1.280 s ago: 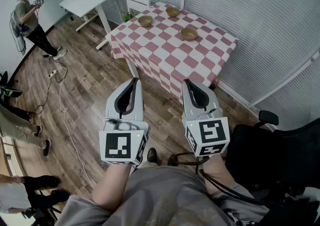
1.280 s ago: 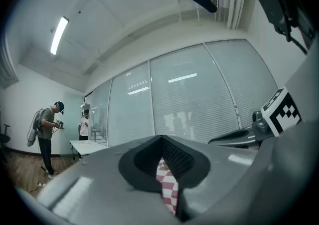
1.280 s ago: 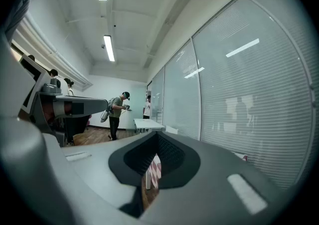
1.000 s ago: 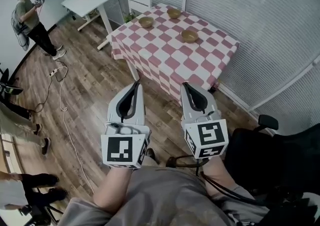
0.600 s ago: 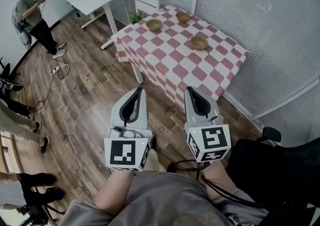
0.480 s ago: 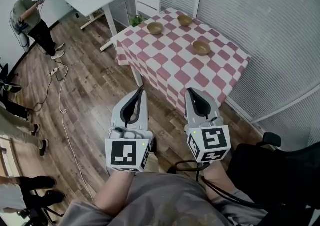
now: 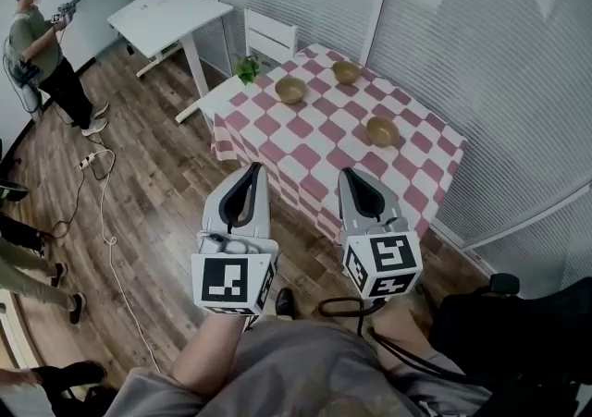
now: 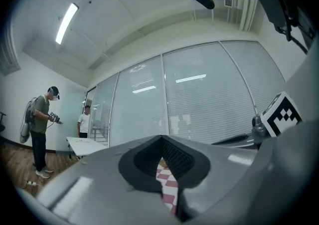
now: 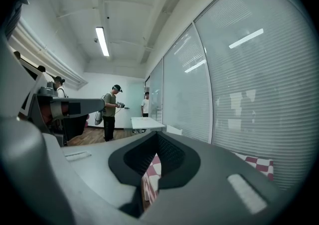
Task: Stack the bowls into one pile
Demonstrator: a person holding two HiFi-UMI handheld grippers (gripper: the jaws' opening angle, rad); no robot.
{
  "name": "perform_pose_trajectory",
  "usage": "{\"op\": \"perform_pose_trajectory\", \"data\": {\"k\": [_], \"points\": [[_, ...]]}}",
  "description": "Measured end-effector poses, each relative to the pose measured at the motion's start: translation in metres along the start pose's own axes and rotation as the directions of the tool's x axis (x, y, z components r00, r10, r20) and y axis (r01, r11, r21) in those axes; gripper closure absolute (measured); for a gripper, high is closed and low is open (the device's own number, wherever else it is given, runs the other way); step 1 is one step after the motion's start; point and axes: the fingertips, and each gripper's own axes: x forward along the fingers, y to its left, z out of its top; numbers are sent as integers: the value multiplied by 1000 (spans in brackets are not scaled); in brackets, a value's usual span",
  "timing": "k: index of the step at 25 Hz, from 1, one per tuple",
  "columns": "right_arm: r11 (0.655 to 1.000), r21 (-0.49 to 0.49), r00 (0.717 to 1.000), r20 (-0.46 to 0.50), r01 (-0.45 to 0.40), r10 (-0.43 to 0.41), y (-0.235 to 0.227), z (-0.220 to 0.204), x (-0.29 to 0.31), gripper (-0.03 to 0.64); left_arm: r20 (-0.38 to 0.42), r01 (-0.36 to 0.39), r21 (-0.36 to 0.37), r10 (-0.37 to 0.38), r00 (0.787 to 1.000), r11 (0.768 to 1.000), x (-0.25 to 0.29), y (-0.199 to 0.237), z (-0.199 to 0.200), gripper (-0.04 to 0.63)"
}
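Three tan bowls stand apart on a red-and-white checked table [image 7: 277, 124]: one bowl [image 7: 289, 89] at the left, a second bowl [image 7: 347, 71] at the far end, a third bowl [image 7: 382, 131] at the right. My left gripper [image 7: 252, 168] and right gripper [image 7: 348, 174] are held side by side over the wooden floor, short of the table's near edge, pointing at it. Both are shut with nothing between their jaws. In the left gripper view the left gripper [image 8: 162, 138] meets at its tips, as does the right gripper [image 9: 157, 134] in its own view.
A white desk [image 7: 171, 10] and a white chair [image 7: 270, 34] stand beyond the table's left end. Blinds-covered glass walls [image 7: 481, 45] run behind the table. A person [image 7: 42, 45] stands at the far left; cables [image 7: 102, 212] lie on the floor. A black chair [image 7: 518, 323] sits at my right.
The table and bowls have come closer and sit lower in the head view. Both grippers have travelled forward together toward the table, still shut and side by side.
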Motion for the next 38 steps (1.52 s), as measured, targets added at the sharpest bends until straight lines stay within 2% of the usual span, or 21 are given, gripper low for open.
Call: {"op": "perform_pose_trajectory", "data": {"k": [8,15,21,34,38], "points": [[999,2,999,18,33,-33,-5,15,73,591,13,36,11,-36,999,999,51,44,-11,595],[998,13,997,-30,68,-67,-22,1,108,591,-37,77,-13,-77,996,997,88,56,-34,595],[995,33,994,-58,90,-88,-45,-14,149,591,-96,82,-20,-83,992,996,126,72,-64,595],[990,80,990,-81,118,-111,-117,-22,285,591,-131,96,-8,-97,987,995,274,118,-96,595],[989,87,991,-76,116,-110,-135,-13,312,591,-133,102,3,-101,986,995,308,123,-94,595]]}}
